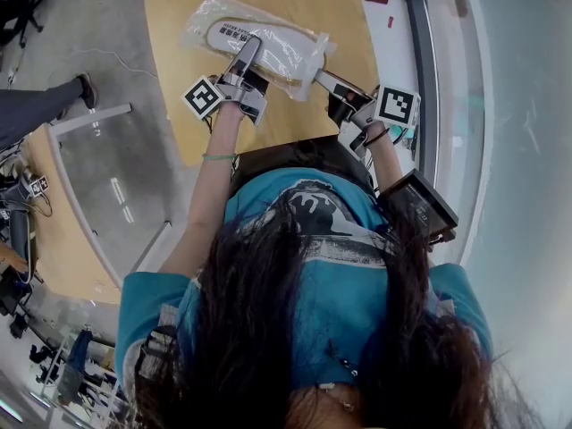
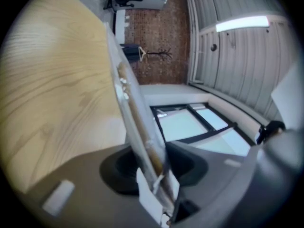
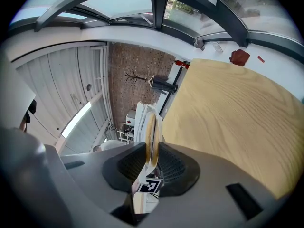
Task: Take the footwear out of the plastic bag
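Above the wooden surface [image 1: 179, 114], the clear plastic bag [image 1: 295, 56] was stretched between the two grippers, with the flat slipper [image 1: 259, 36] still wholly inside it. The left gripper [image 1: 250, 50] had its jaws closed partway onto the near long side of the bag, and in its own view both film and slipper edge ran up from between its pads. The right gripper [image 1: 316, 77] was clamped on the bag's right end, likewise narrowed onto film with the tan rim of the slipper caught in it. Whether the bag rested on the surface or hung just over it could not be told.

Judged from this, the task was at an early stage: the bag was secured at two places, but no opening showed and nothing had come out. Finding the mouth, gripping the slipper alone and drawing it free all remained.
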The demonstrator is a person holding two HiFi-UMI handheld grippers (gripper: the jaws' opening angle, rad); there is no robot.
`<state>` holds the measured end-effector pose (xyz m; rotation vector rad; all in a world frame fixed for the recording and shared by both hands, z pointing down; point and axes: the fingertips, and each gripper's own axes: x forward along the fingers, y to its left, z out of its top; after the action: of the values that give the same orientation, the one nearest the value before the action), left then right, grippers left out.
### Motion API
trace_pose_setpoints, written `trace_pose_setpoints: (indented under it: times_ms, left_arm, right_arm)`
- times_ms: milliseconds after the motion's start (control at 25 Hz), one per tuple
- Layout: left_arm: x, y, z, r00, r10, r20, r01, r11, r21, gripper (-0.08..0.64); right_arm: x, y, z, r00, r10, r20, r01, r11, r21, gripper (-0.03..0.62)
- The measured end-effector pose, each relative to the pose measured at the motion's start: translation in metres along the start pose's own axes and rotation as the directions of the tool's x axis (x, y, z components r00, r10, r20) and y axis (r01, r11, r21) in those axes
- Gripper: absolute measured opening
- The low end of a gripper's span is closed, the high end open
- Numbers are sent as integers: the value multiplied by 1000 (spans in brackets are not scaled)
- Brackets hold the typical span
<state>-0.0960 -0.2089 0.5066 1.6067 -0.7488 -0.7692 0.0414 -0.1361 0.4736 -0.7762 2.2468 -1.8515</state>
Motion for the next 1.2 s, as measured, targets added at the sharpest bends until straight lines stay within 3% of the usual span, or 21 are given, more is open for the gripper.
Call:
trace_pose_setpoints:
  times_ms: [320, 400, 480, 560, 640, 760, 840, 1040, 1120, 1200]
  left_arm:
    - [7, 3, 10, 999, 32, 14, -33, 997, 66, 158]
    - [7, 5, 14, 999, 38, 26, -40, 998, 58, 153]
    - [9, 0, 14, 999, 0, 32, -1, 1000, 18, 141]
    - [9, -7, 13, 998, -53, 26, 53, 998, -16, 127]
    - [8, -8, 15, 997, -72, 31, 73, 997, -30, 120]
    - [-3, -2, 28, 995, -55, 87, 59, 997, -49, 109]
    - [-11, -1, 38, 991, -62, 122, 71, 995, -72, 107]
    - [-18, -9, 32, 991, -105, 84, 112, 990, -85, 107]
    - [-17, -13, 25, 990, -126, 67, 132, 986, -101, 106]
    - [-17, -18, 20, 984, -165, 73, 174, 976, -134, 106]
  right_arm:
    - [3, -5, -10, 1000, -16, -23, 17, 998, 55, 84]
    - [4, -4, -11, 1000, -7, -24, 9, 998, 60, 86]
    - [5, 3, -11, 1000, 28, -11, -27, 998, 56, 86]
    - [4, 10, -9, 999, 51, -12, -51, 998, -35, 88]
    - [0, 11, -4, 1000, 16, -14, -19, 985, -171, 108]
    - [-14, 11, 12, 997, -71, 42, 82, 923, -376, 110]
    - [-21, 21, 24, 997, -47, 69, 74, 886, -458, 109]
    - [-16, 61, 24, 995, 100, 6, -81, 842, -534, 109]
    - [-8, 65, 13, 991, 117, -64, -132, 830, -542, 109]
    - [-3, 59, 3, 990, 92, -106, -135, 821, -554, 109]
